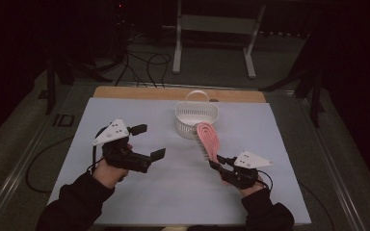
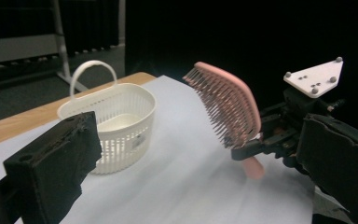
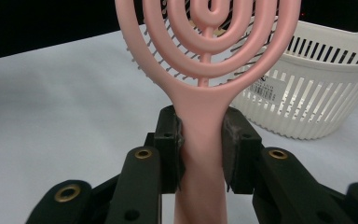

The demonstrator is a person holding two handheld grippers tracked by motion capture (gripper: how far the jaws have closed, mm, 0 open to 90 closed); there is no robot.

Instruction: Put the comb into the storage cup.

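Hairbrush (image 1: 208, 140) sits clamped by its handle in the right gripper (image 1: 220, 164), head raised just near of the white basket (image 1: 196, 117). Left gripper (image 1: 150, 142) hangs released, left. Best: lift clear over the rim, bristles down.

Pink hairbrush (image 3: 205, 56) smooth matt plastic; white basket (image 2: 121, 116) slotted plastic; table (image 1: 125, 92) edge wood.

No legible text anywhere.
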